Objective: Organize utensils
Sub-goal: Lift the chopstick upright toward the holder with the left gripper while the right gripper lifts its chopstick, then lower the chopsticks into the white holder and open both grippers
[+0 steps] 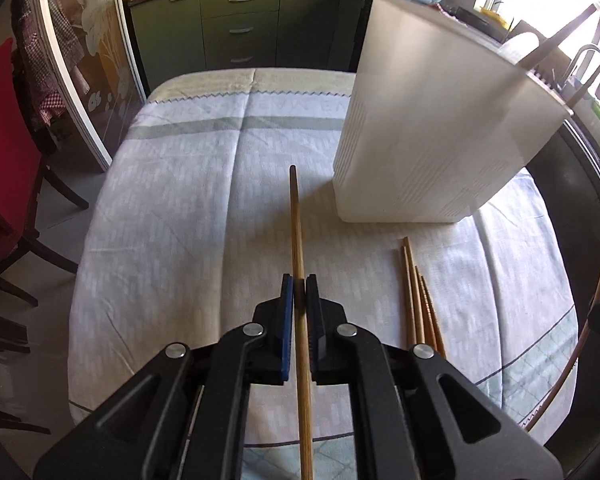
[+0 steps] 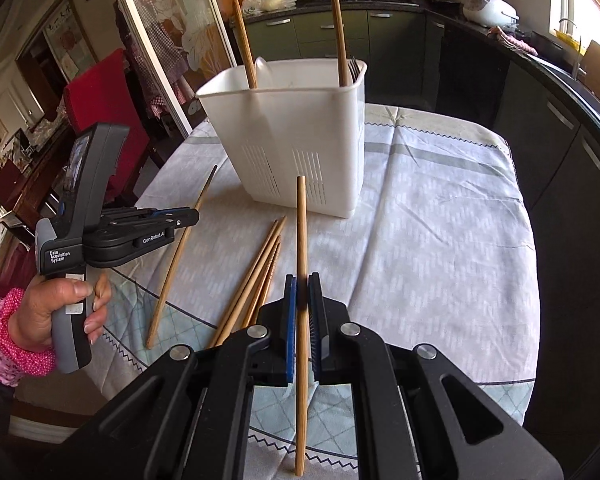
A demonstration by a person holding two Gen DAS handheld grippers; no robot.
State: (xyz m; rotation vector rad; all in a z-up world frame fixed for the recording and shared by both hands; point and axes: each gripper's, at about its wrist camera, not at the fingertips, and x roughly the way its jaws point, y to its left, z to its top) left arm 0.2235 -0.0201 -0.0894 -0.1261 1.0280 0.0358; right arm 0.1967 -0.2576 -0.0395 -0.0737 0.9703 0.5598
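My left gripper is shut on a wooden chopstick that points forward over the table; it also shows from the side in the right wrist view. My right gripper is shut on another wooden chopstick that points toward the white utensil holder. The holder stands on the table and has two chopsticks upright in it. Several loose chopsticks lie on the cloth between the grippers, also seen in the left wrist view.
The table has a pale patterned cloth. A red chair stands at the left. Dark green kitchen cabinets run along the back, and a counter along the right.
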